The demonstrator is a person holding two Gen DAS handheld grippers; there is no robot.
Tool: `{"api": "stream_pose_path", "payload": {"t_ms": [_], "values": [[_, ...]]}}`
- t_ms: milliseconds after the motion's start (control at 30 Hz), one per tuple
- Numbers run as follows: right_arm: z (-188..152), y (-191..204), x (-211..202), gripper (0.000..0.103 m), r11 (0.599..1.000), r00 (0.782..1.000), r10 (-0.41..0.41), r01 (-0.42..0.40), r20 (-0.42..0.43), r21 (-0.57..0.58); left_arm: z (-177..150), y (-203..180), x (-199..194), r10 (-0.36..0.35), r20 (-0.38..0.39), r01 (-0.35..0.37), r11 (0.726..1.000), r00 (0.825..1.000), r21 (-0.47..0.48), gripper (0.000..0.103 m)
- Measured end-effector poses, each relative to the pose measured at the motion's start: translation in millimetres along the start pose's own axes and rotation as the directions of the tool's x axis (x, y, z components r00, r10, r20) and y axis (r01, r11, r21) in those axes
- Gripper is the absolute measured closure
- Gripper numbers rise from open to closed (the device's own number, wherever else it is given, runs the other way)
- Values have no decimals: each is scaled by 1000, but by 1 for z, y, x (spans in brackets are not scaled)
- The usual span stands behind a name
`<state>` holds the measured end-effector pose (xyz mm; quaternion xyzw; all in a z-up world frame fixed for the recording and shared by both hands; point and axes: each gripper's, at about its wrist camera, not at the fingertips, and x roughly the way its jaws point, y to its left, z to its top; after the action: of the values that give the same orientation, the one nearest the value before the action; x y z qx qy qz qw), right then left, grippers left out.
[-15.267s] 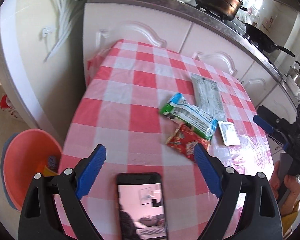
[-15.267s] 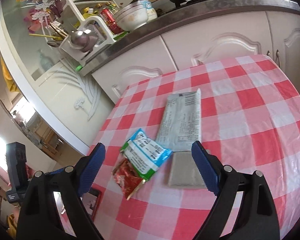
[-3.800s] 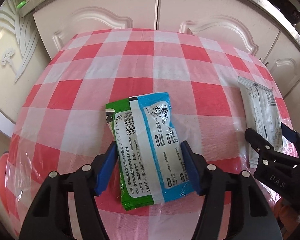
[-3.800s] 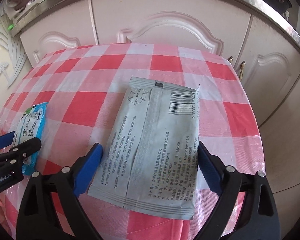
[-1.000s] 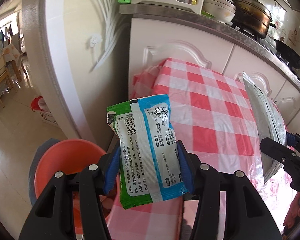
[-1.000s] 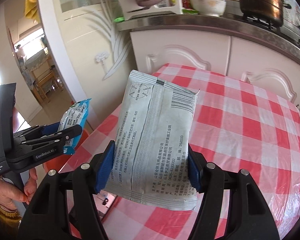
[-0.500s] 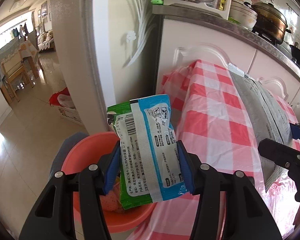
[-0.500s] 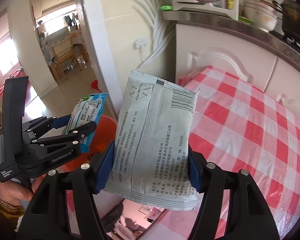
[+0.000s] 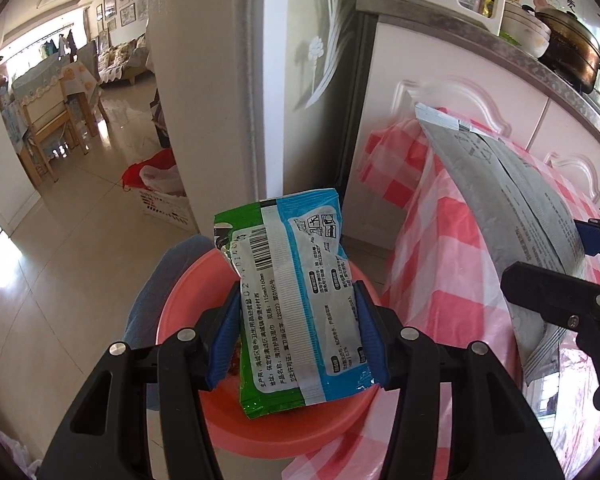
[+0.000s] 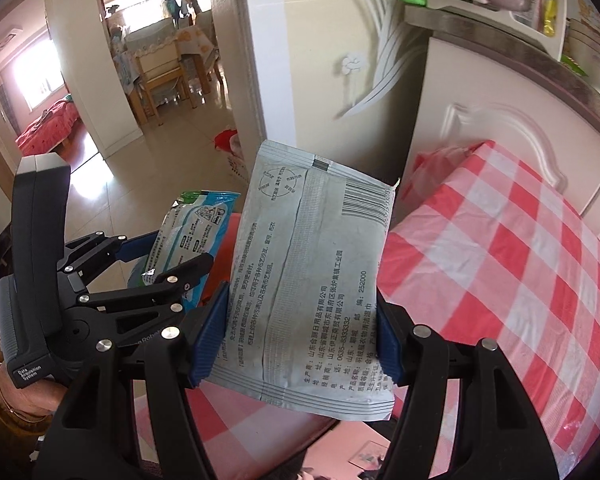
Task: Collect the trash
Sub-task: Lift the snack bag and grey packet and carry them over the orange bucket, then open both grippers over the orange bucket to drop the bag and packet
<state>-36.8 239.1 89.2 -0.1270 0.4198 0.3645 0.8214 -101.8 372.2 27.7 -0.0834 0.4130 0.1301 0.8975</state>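
The table (image 10: 500, 264) wears a red-and-white checked cloth under clear plastic, draped over its edges and bunched at the far corner against the white cupboards. The part of its top in view is bare. On the tiled floor (image 9: 80, 248) just beside the table's left edge stands a pink basin (image 9: 180, 300), red wrapping inside, set on a grey-blue mat (image 9: 148, 292). Farther off a white basket (image 9: 160, 200) stands by the doorway.

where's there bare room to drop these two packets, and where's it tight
Free: the pink basin's near inner wall under the blue-green packet, and the checked tablecloth right of the grey packet. Crowded: between the left gripper and right gripper, side by side at the table edge.
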Motion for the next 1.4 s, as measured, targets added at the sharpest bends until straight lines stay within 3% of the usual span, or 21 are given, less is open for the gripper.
{"api": "stream_pose_path", "payload": {"t_ms": [700, 1400], "values": [[14, 40, 56, 38, 996, 993, 36, -45, -114, -75, -22, 41, 34, 41, -79, -46, 997, 996, -61, 49], [10, 54, 82, 38, 994, 980, 37, -57, -196, -97, -32, 56, 60, 43, -146, -54, 996, 988, -67, 49]]}}
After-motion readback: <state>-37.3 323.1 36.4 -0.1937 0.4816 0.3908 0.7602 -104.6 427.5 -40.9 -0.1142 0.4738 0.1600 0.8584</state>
